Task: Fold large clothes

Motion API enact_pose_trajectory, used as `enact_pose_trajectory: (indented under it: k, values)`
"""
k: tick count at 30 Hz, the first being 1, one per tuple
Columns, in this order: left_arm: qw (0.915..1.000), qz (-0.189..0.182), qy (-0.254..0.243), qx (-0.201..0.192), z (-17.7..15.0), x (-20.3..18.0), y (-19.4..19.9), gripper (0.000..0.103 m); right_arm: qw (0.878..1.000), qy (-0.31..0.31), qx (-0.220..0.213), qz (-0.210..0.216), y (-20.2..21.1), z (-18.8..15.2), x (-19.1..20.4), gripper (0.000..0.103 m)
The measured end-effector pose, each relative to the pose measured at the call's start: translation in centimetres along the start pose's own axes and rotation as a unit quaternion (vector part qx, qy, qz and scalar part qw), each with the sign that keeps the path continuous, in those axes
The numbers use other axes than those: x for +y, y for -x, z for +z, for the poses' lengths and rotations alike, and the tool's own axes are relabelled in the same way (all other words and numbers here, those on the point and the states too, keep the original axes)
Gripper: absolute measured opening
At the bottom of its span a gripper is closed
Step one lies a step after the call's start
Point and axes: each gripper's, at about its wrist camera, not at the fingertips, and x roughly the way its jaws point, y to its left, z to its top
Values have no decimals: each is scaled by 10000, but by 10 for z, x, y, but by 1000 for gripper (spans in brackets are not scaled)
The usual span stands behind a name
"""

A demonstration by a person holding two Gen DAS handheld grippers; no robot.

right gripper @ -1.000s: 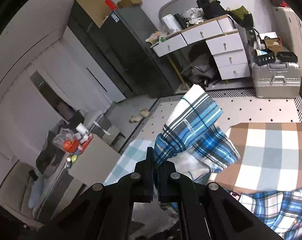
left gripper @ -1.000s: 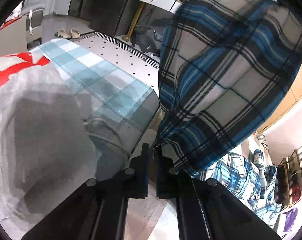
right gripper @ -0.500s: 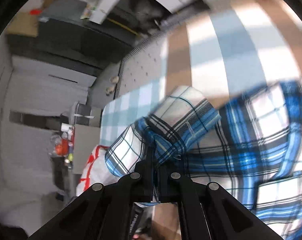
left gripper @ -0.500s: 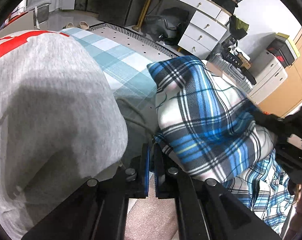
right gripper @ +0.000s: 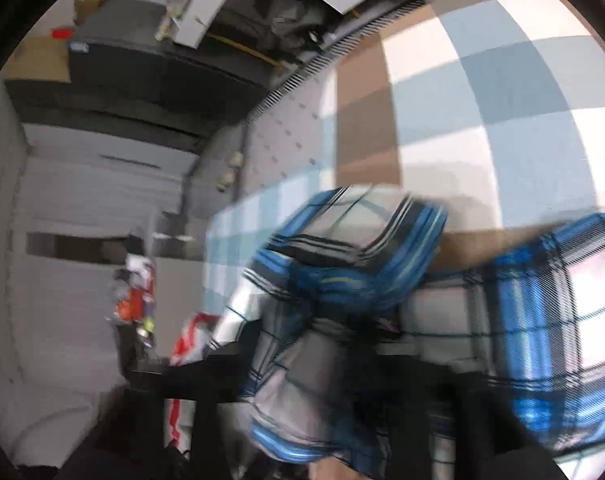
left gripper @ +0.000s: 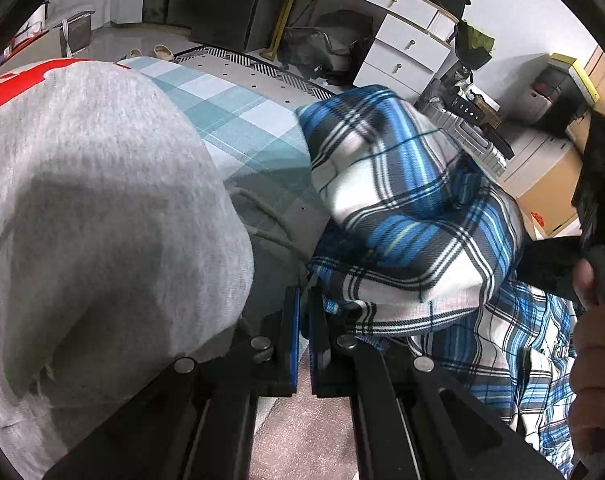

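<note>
While grey fleecy hoodie crowds left | left claw pinches soft plaid shirt hem | right claw opening, shirt between | checked bed.

Supporting surface: a bed or mattress under a teal-and-white checked cover; in the right wrist view a brown, blue and white checked cover lies beyond it. Directly on the surface: a blue, black and white plaid shirt, bunched and partly doubled over itself, and just beside it a grey garment with red print, with a cord trailing between the two
</note>
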Motion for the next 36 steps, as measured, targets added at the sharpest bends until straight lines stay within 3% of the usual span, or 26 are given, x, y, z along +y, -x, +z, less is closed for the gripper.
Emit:
enact_pose_trajectory:
  k: [1, 5, 8, 9, 10, 11, 12, 14, 19, 23, 27, 31, 36]
  values:
    - [10000, -13, -7, -8, 0, 0, 0, 0, 9999, 62, -109, -26, 2, 1, 2, 101]
    - [10000, -27, 9, -15, -2, 1, 1, 0, 9992, -93, -40, -375, -7, 10, 0, 101]
    - [10000, -53, 17, 18, -1, 1, 1, 0, 9978, -92, -71, -657, -12, 21, -1, 96]
    - [10000, -60, 22, 24, -1, 2, 1, 0, 9972, -40, -53, -750, -14, 23, 0, 81]
    - [10000, -65, 30, 26, -1, 2, 2, 0, 9960, 52, 32, -888, -17, 26, 2, 48]
    - [10000, -64, 24, 34, -1, 1, 2, 0, 9957, 106, 130, -916, -19, 27, 3, 32]
    - [10000, -72, -3, 34, -1, 0, 2, 0, 9954, 120, 197, -927, -21, 26, 5, 18]
    - [10000, -53, -40, -2, -1, 0, 3, 0, 9939, 465, 205, -976, -17, 22, 19, 8]
    - [9999, -160, -15, -50, 0, -4, 8, 0, 9809, 1710, -473, -797, 29, 6, 96, 6]
    - [9991, -368, 11, -228, 3, -15, 31, 0, 9537, 2645, -1220, -749, 83, -10, 175, 6]
    - [9966, -652, -96, -503, 3, -31, 69, 0, 9293, 2997, -2065, -631, 144, -20, 236, 6]
    - [9933, -788, -451, -720, -3, -58, 104, 0, 9133, 2937, -2758, -599, 222, -34, 252, 6]
    - [9900, -799, -859, -782, -18, -89, 120, 0, 8991, 2486, -3493, -881, 313, -50, 215, 6]
